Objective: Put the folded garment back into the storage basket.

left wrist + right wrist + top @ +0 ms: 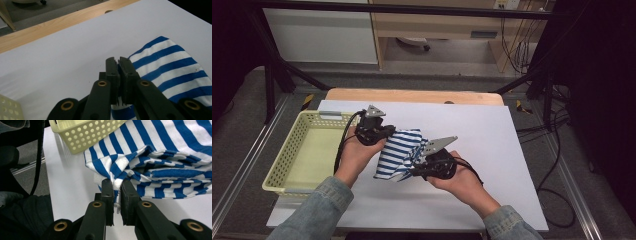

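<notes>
A blue-and-white striped cloth (398, 152) is held up off the white table sheet (492, 150) between both grippers, folded and bunched. My left gripper (379, 134) grips its upper left edge; in the left gripper view the jaws (118, 65) stand close together with the striped cloth (170, 67) pinched between them. My right gripper (419, 162) clamps the cloth's lower right side. In the right gripper view that gripper (117, 187) pinches a bunched fold of the cloth (160, 162).
A pale yellow perforated basket (294, 155) stands at the left on the white sheet, and its corner (85, 132) lies just past the cloth. The wooden table edge (412, 95) runs along the back. Cables (557, 170) trail at the right.
</notes>
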Demonstrator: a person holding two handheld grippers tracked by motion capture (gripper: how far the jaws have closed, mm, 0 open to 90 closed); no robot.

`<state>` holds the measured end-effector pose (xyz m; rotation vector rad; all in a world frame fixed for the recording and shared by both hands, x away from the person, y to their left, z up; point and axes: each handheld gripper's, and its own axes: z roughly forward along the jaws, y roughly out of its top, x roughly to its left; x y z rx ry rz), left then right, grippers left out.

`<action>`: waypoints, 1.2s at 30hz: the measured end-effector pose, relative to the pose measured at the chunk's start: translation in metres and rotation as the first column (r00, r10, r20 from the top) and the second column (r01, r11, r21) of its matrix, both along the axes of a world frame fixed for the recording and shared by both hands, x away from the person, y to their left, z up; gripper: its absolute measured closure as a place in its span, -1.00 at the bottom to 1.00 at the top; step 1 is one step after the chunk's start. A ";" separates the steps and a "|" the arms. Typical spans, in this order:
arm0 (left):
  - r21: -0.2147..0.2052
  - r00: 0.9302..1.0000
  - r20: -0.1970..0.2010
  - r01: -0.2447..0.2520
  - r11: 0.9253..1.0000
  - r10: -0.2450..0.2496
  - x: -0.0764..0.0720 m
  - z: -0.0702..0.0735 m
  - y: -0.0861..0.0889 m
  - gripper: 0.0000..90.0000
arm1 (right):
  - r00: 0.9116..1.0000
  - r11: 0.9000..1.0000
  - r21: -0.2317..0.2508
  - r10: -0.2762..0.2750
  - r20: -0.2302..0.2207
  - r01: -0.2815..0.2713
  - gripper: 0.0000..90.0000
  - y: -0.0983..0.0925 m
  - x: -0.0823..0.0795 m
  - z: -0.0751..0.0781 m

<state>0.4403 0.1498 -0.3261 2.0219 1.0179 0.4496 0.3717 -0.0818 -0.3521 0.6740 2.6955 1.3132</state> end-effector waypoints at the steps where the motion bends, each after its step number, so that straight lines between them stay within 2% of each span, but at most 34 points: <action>1: 0.004 1.000 -0.002 -0.002 1.000 0.002 -0.001 0.001 0.001 0.90 | 1.000 1.000 -0.003 0.004 0.003 -0.004 0.84 0.002 0.000 0.001; 6: 0.031 1.000 0.007 -0.012 0.999 0.012 -0.004 0.005 0.007 0.90 | 1.000 1.000 -0.002 0.016 0.019 -0.016 0.84 0.009 -0.001 0.003; 9: 0.010 1.000 0.008 -0.017 1.000 0.017 -0.006 0.007 0.010 0.90 | 1.000 1.000 -0.003 0.014 0.023 -0.014 0.84 0.012 -0.003 0.004; 17: 0.012 1.000 0.025 -0.017 1.000 0.017 -0.009 0.013 0.012 0.90 | 0.999 0.999 -0.020 0.030 0.035 -0.029 0.84 0.021 -0.006 0.014; 29: 0.027 0.998 0.045 -0.036 0.999 0.034 -0.009 0.025 0.024 0.90 | 0.998 0.999 -0.010 0.046 0.042 -0.046 0.83 0.034 -0.001 0.024; 36: 0.029 0.998 0.042 -0.048 0.998 0.047 -0.010 0.030 0.032 0.90 | 0.998 0.999 -0.002 0.043 0.043 -0.043 0.83 0.039 0.000 0.028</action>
